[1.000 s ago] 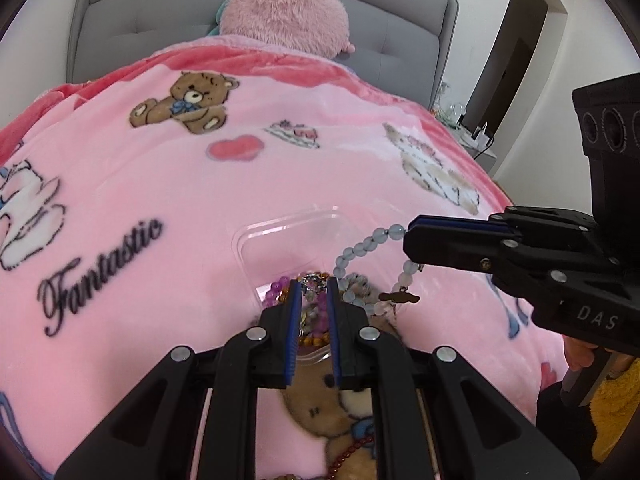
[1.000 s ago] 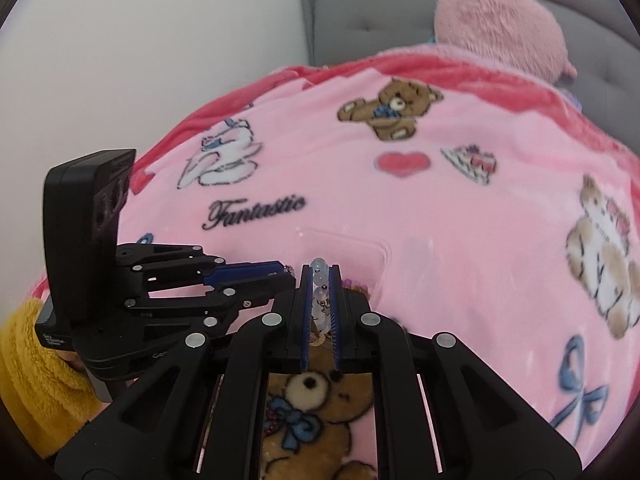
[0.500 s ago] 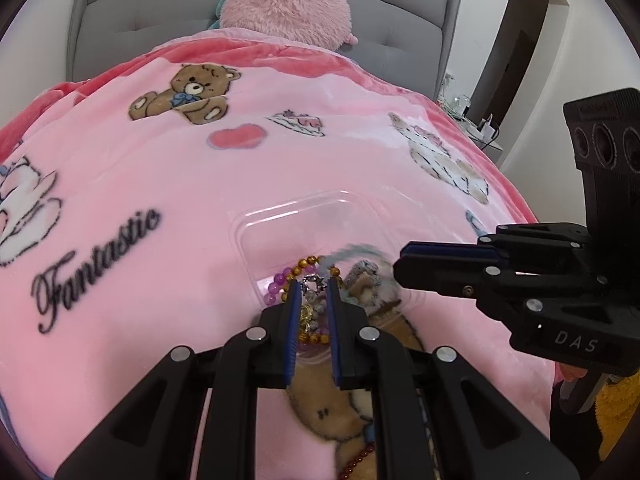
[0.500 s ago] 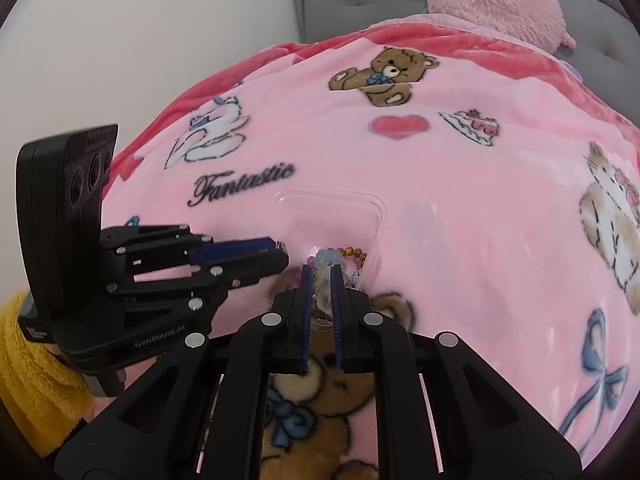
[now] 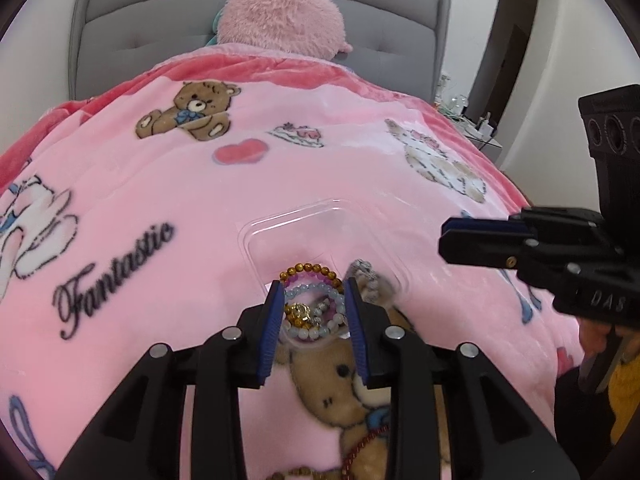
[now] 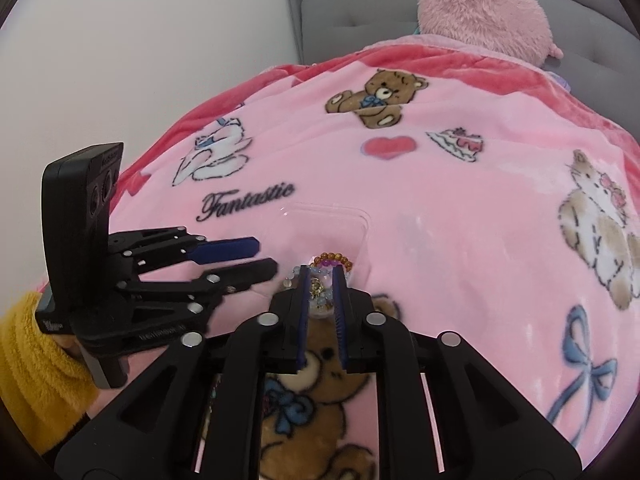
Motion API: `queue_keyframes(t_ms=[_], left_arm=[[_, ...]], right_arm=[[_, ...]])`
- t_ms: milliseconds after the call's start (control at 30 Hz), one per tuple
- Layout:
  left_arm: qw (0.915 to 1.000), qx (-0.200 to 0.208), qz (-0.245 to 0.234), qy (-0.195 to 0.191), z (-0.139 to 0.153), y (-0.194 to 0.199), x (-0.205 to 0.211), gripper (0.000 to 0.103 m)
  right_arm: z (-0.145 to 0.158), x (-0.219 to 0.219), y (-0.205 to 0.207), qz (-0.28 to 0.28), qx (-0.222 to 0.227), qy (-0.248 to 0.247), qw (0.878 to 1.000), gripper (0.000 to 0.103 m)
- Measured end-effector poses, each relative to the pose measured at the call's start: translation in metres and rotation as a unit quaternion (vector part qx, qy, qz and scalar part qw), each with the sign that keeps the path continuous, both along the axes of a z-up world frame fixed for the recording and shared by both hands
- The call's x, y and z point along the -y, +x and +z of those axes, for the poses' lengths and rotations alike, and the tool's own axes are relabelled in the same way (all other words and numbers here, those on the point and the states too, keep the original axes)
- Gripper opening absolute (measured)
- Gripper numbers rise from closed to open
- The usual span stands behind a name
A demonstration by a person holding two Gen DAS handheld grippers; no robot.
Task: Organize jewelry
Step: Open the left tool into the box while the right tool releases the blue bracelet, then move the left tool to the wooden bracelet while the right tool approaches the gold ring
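Observation:
A clear plastic tray (image 5: 320, 220) lies on the pink blanket and also shows in the right wrist view (image 6: 340, 220). In its near corner lies a pile of bead bracelets (image 5: 314, 308): gold, purple and pale blue-white; the pile also shows in the right wrist view (image 6: 330, 260). My left gripper (image 5: 314, 292) is open, its fingers either side of the pile, holding nothing. My right gripper (image 6: 320, 276) is open just above the pile's near edge, empty. A dark red bead string (image 5: 362, 446) lies on the blanket near the left gripper's base.
A pink blanket (image 5: 160, 184) with bears and the word "Fantastic" covers the bed. A pink plush pillow (image 5: 280, 16) leans on the grey headboard (image 5: 132, 28). A white wall (image 6: 140, 60) stands to the left. A side table (image 5: 480, 128) stands at far right.
The right gripper lowered the pale bead bracelet into the tray and opened, leaving it on the pile. The left gripper opened wider around the pile. The right gripper drew back.

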State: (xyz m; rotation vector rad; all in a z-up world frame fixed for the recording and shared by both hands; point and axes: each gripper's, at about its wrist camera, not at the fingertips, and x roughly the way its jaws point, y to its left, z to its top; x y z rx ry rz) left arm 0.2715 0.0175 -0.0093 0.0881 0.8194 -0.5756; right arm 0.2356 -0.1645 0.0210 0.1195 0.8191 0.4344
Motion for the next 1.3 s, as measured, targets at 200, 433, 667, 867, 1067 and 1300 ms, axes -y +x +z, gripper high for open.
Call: queue_keyframes(t_ms=[200,433,667,867,1067,1300], left_arm=[[0.9998,0.006,-0.018,0.012,0.009,-0.039,-0.017,0.051],[0.9989,-0.009,-0.018,0.042,-0.002,-0.092,-0.041,0.073],[0.997,-0.018,-0.031,0.068,-0.017,-0.135,-0.055,0.084],[0.9953,-0.02,-0.045,0.083,-0.027,-0.15,-0.054,0.084],[0.9944,-0.025,-0.047,0.092,-0.044,-0.152,-0.05,0.082],[0.9914,-0.027,-0.045,0.119,-0.058,-0.139,-0.04,0.056]], right_arm=[[0.009,0.005,-0.04,0.012,0.001,0.0,1.0,0.051],[-0.01,0.0,-0.105,0.023,-0.027,0.006,0.999,0.081],[-0.035,-0.001,-0.158,-0.023,-0.079,0.018,0.996,0.091],[-0.056,-0.008,-0.185,-0.008,-0.113,-0.004,0.994,0.078],[-0.069,-0.017,-0.194,-0.006,-0.132,-0.035,0.991,0.05],[-0.083,-0.018,-0.192,-0.003,-0.168,-0.04,0.985,0.041]])
